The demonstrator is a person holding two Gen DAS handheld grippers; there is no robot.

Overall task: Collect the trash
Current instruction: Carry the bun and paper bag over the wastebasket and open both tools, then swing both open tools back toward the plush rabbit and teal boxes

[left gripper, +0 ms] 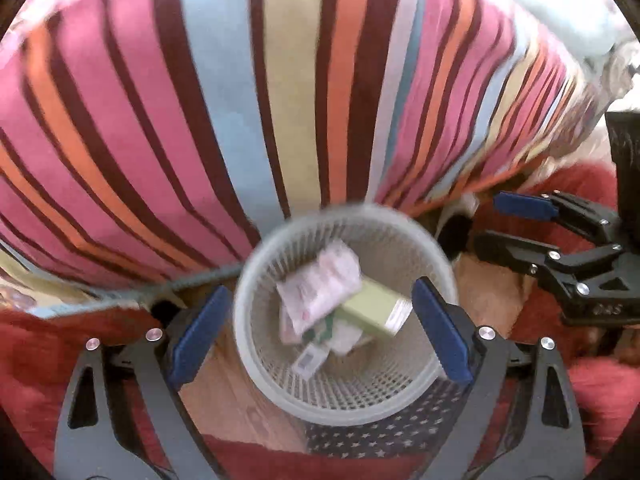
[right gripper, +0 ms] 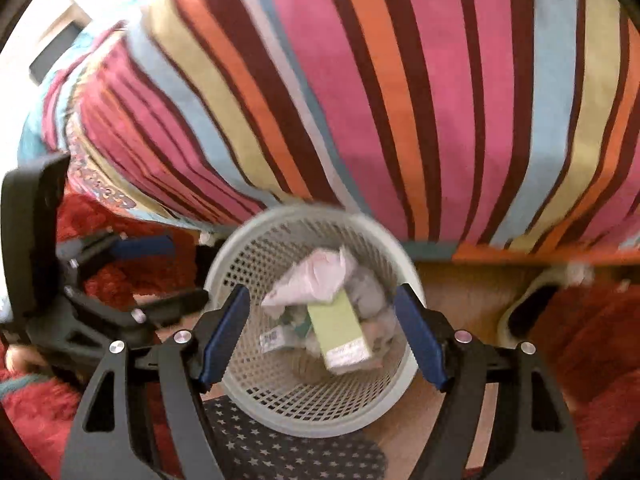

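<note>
A white mesh waste basket (left gripper: 400,400) stands on the floor by the bed; it also shows in the right wrist view (right gripper: 248,384). Inside lie a pale green box (left gripper: 374,310) (right gripper: 342,332), a crumpled pink-white wrapper (left gripper: 320,284) (right gripper: 316,276) and other scraps. My left gripper (left gripper: 320,332) is open and empty above the basket. My right gripper (right gripper: 322,332) is open and empty above the basket too. Each gripper shows in the other's view: the right one (left gripper: 492,220), the left one (right gripper: 180,272).
A bed with a striped cover (left gripper: 240,100) (right gripper: 400,100) fills the upper part of both views. A red shaggy rug (left gripper: 592,380) (right gripper: 600,340) lies on the wooden floor (left gripper: 224,400). A dark star-patterned cloth (left gripper: 380,436) (right gripper: 288,448) lies beside the basket. A slipper (right gripper: 528,312) lies to the right.
</note>
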